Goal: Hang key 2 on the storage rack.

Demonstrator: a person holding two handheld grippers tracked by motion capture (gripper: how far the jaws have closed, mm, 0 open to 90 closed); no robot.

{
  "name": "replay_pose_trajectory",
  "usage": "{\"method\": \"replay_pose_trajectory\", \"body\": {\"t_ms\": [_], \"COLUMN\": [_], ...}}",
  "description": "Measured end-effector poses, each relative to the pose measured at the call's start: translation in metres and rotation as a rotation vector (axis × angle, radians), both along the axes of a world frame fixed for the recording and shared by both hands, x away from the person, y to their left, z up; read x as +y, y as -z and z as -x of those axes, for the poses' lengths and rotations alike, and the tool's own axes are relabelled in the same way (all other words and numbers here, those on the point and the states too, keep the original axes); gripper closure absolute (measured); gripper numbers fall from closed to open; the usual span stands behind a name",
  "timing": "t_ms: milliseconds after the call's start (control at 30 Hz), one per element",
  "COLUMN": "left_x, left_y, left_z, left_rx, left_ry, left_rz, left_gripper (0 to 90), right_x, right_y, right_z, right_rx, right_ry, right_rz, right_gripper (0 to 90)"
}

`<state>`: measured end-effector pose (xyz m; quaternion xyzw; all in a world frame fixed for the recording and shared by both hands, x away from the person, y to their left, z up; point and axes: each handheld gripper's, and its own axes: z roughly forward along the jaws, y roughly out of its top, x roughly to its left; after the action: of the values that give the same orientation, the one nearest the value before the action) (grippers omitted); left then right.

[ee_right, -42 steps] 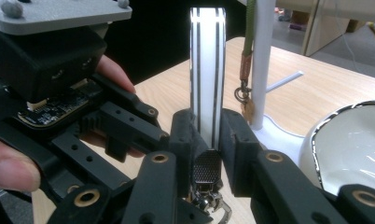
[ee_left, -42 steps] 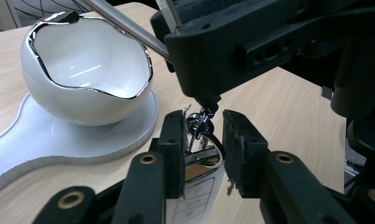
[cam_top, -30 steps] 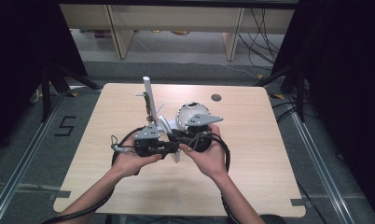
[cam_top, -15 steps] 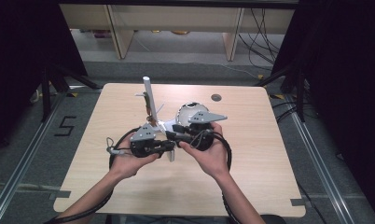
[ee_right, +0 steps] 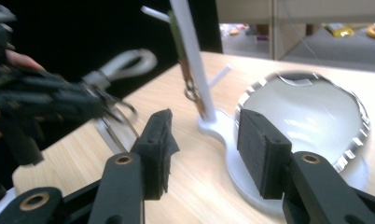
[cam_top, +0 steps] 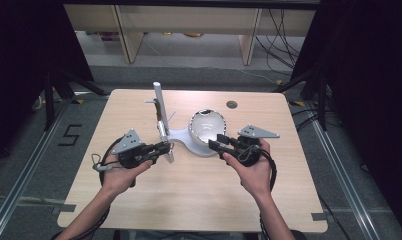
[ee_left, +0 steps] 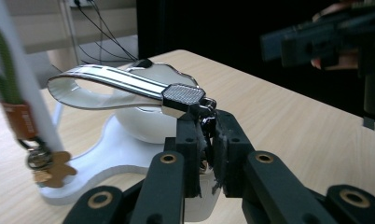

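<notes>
Pale wood table (cam_top: 189,200) holds a white stand (cam_top: 181,136) with post and bowl. Left gripper (cam_top: 165,148), just near the post, pinches a strap keyring (ee_left: 129,86), likely for hanging. Right gripper (cam_top: 218,144) waits wide open, empty, beside the bowl.

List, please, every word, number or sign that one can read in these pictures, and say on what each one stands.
"5": black mark on the floor, left of the table.
Brown tag hanging at the white post: any print is too blurred to read.
White strap, both grippers: no readable text.
</notes>
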<state>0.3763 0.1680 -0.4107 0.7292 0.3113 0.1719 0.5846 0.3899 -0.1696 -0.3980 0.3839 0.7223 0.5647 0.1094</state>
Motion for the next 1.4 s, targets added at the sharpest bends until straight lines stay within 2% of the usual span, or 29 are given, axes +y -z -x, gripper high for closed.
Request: {"method": "replay_pose_trajectory", "body": {"t_ms": [33,67,133,200,233,333,367,433,500,567,633,700,767,833,900,933,967,1033,1100,1167,1200,1233,1267,1367,1400], "left_x": [0.002,0.005,0.011,0.017,0.021,0.03,0.033,0.038,0.044,0.049,0.054,0.058,0.062,0.064,0.066,0.067,0.067,0.068,0.068,0.068,0.068,0.069,0.07,0.072,0.072], "left_y": [0.0,-0.001,-0.001,-0.001,-0.001,-0.002,-0.003,-0.004,-0.006,-0.007,-0.007,-0.008,-0.007,-0.006,-0.005,-0.004,-0.004,-0.004,-0.004,-0.004,-0.004,-0.004,-0.003,0.001,0.002], "left_z": [0.001,0.001,0.003,0.004,0.005,0.004,0.004,0.002,0.0,-0.002,-0.004,-0.006,-0.01,-0.015,-0.02,-0.024,-0.027,-0.032,-0.038,-0.043,-0.046,-0.05,-0.053,-0.064,-0.069], "left_rx": [-0.003,-0.007,-0.009,-0.016,-0.023,-0.038,-0.043,-0.056,-0.068,-0.073,-0.084,-0.096,-0.114,-0.125,-0.125,-0.126,-0.128,-0.131,-0.139,-0.142,-0.145,-0.142,-0.138,-0.127,-0.125], "left_ry": [-0.006,-0.019,-0.034,-0.055,-0.069,-0.107,-0.118,-0.142,-0.165,-0.189,-0.214,-0.237,-0.25,-0.265,-0.269,-0.272,-0.275,-0.282,-0.288,-0.294,-0.3,-0.302,-0.304,-0.301,-0.301], "left_rz": [0.004,0.016,0.024,0.043,0.054,0.073,0.076,0.087,0.084,0.092,0.101,0.115,0.126,0.13,0.133,0.138,0.144,0.145,0.147,0.146,0.146,0.144,0.145,0.152,0.153], "left_gripper": [81.2,81.2,81.2,81.2,81.2,81.2,81.2,81.2,81.2,81.2,81.2,81.2,81.2,81.2,81.2,81.2,81.2,81.2,81.1,81.1,81.1,81.1,81.1,81.1,81.1], "right_x": [-0.002,-0.005,-0.011,-0.016,-0.018,-0.024,-0.024,-0.029,-0.029,-0.033,-0.034,-0.035,-0.036,-0.034,-0.032,-0.033,-0.032,-0.034,-0.033,-0.036,-0.036,-0.037,-0.036,-0.036,-0.036], "right_y": [0.002,0.005,0.011,0.018,0.021,0.031,0.034,0.041,0.045,0.051,0.055,0.06,0.064,0.067,0.069,0.069,0.068,0.069,0.068,0.069,0.07,0.071,0.071,0.071,0.071], "right_z": [0.001,0.001,0.003,0.002,0.003,0.003,0.005,0.002,0.003,0.001,0.002,0.002,0.0,0.002,0.003,0.001,0.004,0.001,0.003,0.001,0.001,-0.001,0.001,0.001,0.001], "right_rx": [0.014,0.006,0.043,0.038,0.055,0.066,0.09,0.078,0.112,0.093,0.123,0.121,0.103,0.116,0.144,0.128,0.167,0.122,0.146,0.116,0.12,0.1,0.124,0.131,0.146], "right_ry": [0.016,0.018,0.038,0.043,0.057,0.065,0.081,0.077,0.094,0.092,0.113,0.125,0.123,0.129,0.131,0.122,0.132,0.122,0.135,0.126,0.125,0.129,0.14,0.136,0.133], "right_rz": [-0.002,0.007,0.004,0.013,0.012,0.032,0.024,0.048,0.044,0.063,0.059,0.063,0.09,0.1,0.082,0.088,0.074,0.096,0.079,0.107,0.093,0.102,0.085,0.078,0.077], "right_gripper": [55.5,55.5,55.3,55.2,55.2,55.2,55.2,55.2,55.2,55.2,55.2,55.2,55.3,55.3,55.2,55.3,55.3,55.3,55.3,55.3,55.3,55.3,55.2,55.3,55.3]}}
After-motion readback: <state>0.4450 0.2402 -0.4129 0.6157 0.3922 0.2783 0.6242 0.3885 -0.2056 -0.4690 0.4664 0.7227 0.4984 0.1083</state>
